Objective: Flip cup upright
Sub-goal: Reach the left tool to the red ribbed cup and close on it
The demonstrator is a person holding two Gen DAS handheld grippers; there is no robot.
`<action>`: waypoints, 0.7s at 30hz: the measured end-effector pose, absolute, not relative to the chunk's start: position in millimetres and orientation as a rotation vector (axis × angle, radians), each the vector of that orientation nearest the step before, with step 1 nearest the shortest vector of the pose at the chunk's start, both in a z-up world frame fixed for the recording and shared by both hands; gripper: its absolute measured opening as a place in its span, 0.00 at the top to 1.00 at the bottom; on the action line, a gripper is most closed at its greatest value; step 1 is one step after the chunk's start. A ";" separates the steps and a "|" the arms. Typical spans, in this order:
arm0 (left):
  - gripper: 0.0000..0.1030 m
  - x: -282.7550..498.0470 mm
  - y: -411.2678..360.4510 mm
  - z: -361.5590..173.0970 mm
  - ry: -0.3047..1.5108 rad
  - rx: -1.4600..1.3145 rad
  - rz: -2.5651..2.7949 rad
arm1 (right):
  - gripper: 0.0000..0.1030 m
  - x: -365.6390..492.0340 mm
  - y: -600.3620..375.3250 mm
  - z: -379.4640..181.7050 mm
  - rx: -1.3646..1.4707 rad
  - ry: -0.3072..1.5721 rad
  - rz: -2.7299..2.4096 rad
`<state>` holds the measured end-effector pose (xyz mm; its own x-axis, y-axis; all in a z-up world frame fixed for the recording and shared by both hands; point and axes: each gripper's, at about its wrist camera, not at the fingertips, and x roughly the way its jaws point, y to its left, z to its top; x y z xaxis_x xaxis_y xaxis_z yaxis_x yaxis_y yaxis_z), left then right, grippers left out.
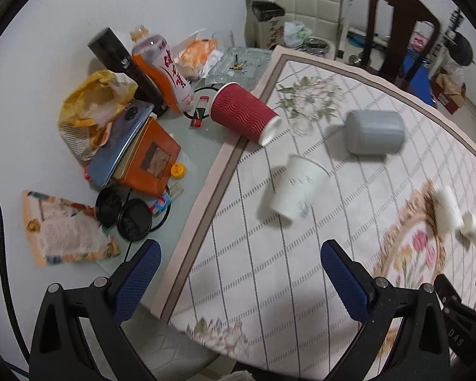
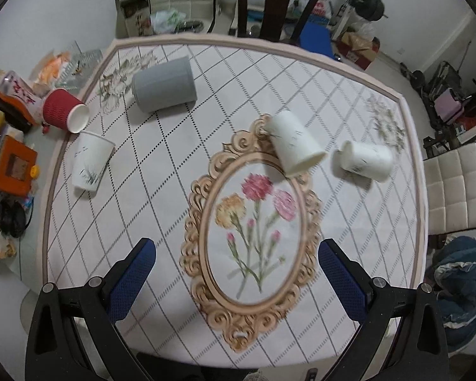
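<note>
- Five cups, all tipped on their sides on the floral tablecloth (image 2: 301,73); none upright yet, so the task looks unstarted.
- Red ribbed cup (image 1: 242,111) lies at the cloth's left edge, white-lined mouth facing the mat; partly off the cloth onto bare table.
- White paper cup (image 1: 296,190) lies just below it, faint print on the side, nearest to the left gripper (image 1: 239,273).
- Grey cup (image 2: 164,84) is the widest and looks rigid; lies near the far left corner, apart from the others.
- Two more white cups (image 2: 293,144) and (image 2: 366,160) lie near each other at the top of the oval flower frame, ahead of the right gripper (image 2: 236,270).
- Both grippers hover with fingers spread wide, holding nothing, well short of any cup.
- Judgement: approach a cup across its body, pinch mid-wall lightly (paper will crush), rotate until the mouth faces up, set the base flat before releasing.
- Risk: cups roll when nudged; red one sits beside clutter (image 1: 136,127).
</note>
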<state>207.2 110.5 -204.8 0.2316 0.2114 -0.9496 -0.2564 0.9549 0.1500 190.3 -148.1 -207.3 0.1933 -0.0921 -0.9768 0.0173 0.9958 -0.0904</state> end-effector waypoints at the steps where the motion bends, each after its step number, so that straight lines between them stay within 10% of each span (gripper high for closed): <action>1: 0.00 218.2 117.0 -210.4 1.307 -0.051 0.328 | 0.00 200.4 -142.7 -213.8 -0.071 1.383 -0.080; 21: 0.00 381.4 197.9 -325.2 1.466 -0.232 0.368 | 0.00 360.7 -68.7 -331.1 -0.123 1.542 -0.119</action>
